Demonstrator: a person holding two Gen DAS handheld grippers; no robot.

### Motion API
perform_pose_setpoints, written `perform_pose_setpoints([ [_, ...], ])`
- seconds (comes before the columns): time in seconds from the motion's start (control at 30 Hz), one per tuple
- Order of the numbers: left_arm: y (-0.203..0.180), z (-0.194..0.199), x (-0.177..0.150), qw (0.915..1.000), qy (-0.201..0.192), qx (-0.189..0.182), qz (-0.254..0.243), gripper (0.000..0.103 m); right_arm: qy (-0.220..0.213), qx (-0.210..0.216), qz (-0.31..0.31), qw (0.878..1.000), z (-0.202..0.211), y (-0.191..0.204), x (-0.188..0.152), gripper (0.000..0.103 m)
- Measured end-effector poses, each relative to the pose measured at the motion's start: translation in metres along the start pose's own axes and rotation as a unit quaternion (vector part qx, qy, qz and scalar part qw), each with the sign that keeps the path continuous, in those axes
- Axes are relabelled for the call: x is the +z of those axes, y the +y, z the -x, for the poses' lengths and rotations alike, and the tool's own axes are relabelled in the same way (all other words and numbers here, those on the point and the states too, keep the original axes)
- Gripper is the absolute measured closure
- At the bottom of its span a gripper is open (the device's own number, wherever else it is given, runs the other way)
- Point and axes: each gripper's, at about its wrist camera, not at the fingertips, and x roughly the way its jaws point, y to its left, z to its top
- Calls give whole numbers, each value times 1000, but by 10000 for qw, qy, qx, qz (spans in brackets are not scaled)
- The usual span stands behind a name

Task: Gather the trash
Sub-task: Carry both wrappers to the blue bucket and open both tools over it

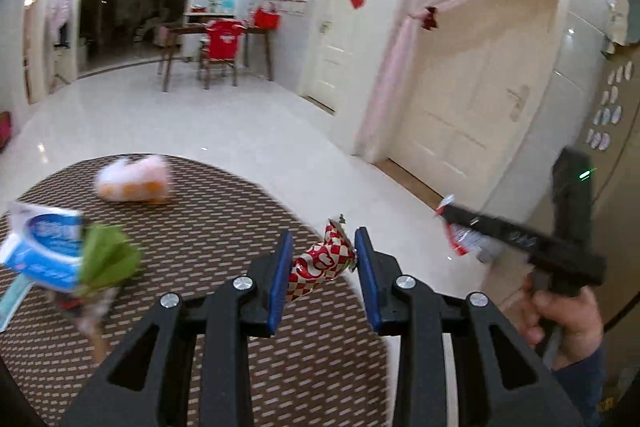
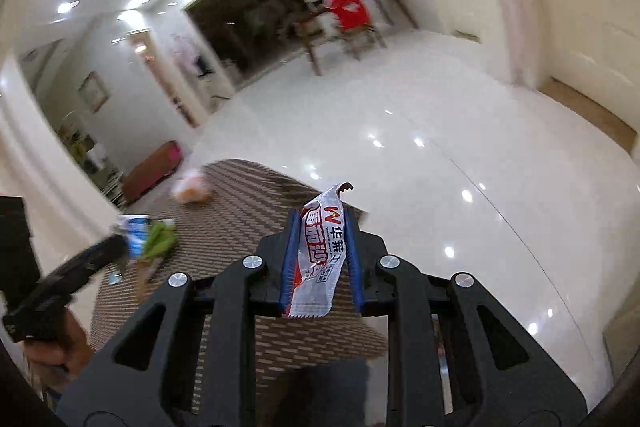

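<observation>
Gripping a red-checked wrapper (image 1: 324, 263), the left gripper (image 1: 323, 267) hangs above the patterned table (image 1: 224, 227); the right gripper (image 2: 321, 259) pinches a white wrapper (image 2: 320, 263). Carrying both binward, each should keep its squeeze firm; more litter (image 1: 72, 255) waits there.

Left gripper (image 1: 324, 267) pointing forward and down, blue pads (image 1: 280, 279) partly closed on a red-and-white checked wrapper (image 1: 320, 263) sticking up between them. Right gripper (image 2: 320, 259) angled down likewise, rolled to one side, pads (image 2: 290, 259) pinched narrowly on a white-and-red packet (image 2: 320, 259) standing out beyond the tips. Off to the right of the left gripper, a bare hand (image 1: 560, 315) wrapped round the other tool's handle, dark sleeve at the wrist.
</observation>
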Motion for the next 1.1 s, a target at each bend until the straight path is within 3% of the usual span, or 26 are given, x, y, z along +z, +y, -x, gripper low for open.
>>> perform_pose_setpoints([
  [0.17,-39,-48,2,9989,304,-338,-85,72,458,-291,-548,9970,-30,-65,-20,81],
  [0.33,-65,-100,-2,9955,738,-583,-148,72,944,-305,-1017,9899,-66,-115,-38,79],
  [0.37,-69,-110,-3,9946,820,-616,-151,72,1048,-285,-1121,9877,-72,-126,-41,73],
  [0.4,-74,-123,-4,9933,936,-653,-155,72,1176,-294,-1283,9843,-80,-139,-46,49],
  [0.43,-78,-132,-5,9925,1007,-674,-152,72,1219,-313,-1369,9826,-83,-144,-49,39],
  [0.47,-81,-142,-5,9914,1099,-698,-154,72,1239,-325,-1497,9804,-85,-155,-52,37],
  [0.7,-104,-206,-13,9838,1613,-708,-322,72,724,-491,-1924,9774,-52,-190,-41,27],
  [0.93,-110,-257,-22,9755,2103,-546,-342,69,228,-556,-1814,9816,-15,-185,-20,15],
  [0.97,-110,-262,-22,9747,2159,-468,-332,59,192,-544,-1806,9819,-14,-184,-19,12],
  [1.0,-109,-268,-21,9739,2215,-394,-290,40,131,-540,-1793,9822,-11,-182,-17,9],
  [1.07,-106,-270,-19,9750,2197,-275,-187,16,43,-585,-1791,9821,-7,-179,-15,7],
  [1.1,-104,-269,-18,9764,2150,-147,-167,15,28,-604,-1801,9818,-9,-180,-13,6],
])
